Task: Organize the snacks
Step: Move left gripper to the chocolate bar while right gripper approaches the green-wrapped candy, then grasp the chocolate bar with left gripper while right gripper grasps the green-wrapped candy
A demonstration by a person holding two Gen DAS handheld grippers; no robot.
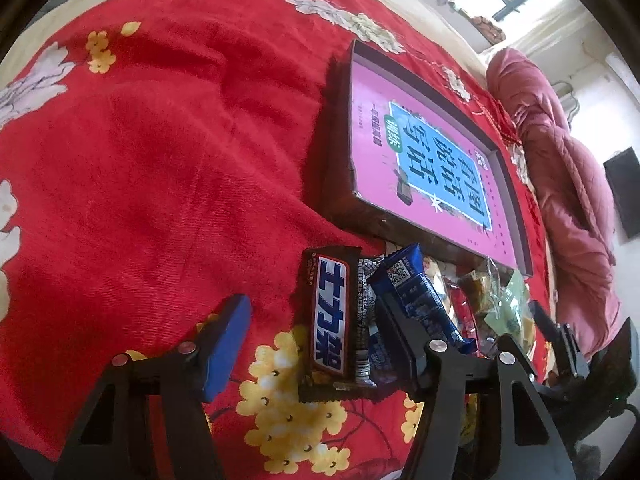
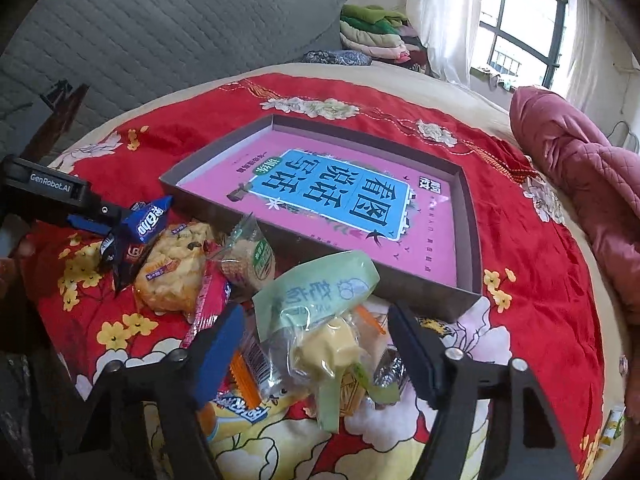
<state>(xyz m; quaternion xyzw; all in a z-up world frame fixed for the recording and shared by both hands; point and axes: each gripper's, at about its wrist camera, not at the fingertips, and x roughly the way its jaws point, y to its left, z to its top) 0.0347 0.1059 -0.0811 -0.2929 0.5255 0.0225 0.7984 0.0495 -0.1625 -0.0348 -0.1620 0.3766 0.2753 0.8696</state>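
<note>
- Left gripper (image 1: 312, 344): jaws part-spread and straddling a brown chocolate bar (image 1: 330, 316) that lies flat on the red floral cloth (image 1: 140, 160). The blue pad on one side stands clear of the wrapper. The black finger on the other side lies against the blue biscuit packet (image 1: 416, 300) beside the bar. No pinch on the bar is evident.
- Right gripper (image 2: 316, 348): jaws part-spread around a pale green clear-film packet (image 2: 320, 312) holding a yellow cake. Film sits between the pads; whether either pad presses on it cannot be told.
- Handling, chocolate bar: judged light, fairly stiff, with a slick wrapper. Best taken across its narrow width near the middle.
- Handling, green packet: judged light and soft, with crushable contents and loose, slippery film. Take hold at the bulk of the cake with gentle pressure, or at the crimped end.
- Remaining snacks: a heap of popcorn-like and red packets (image 2: 176, 276) lies between the two grippers, just short of the tray.
- Tray (image 2: 466, 296): a shallow grey box with a pink printed floor, lying beyond the heap, no snack inside it. Judged the likely destination.
</note>
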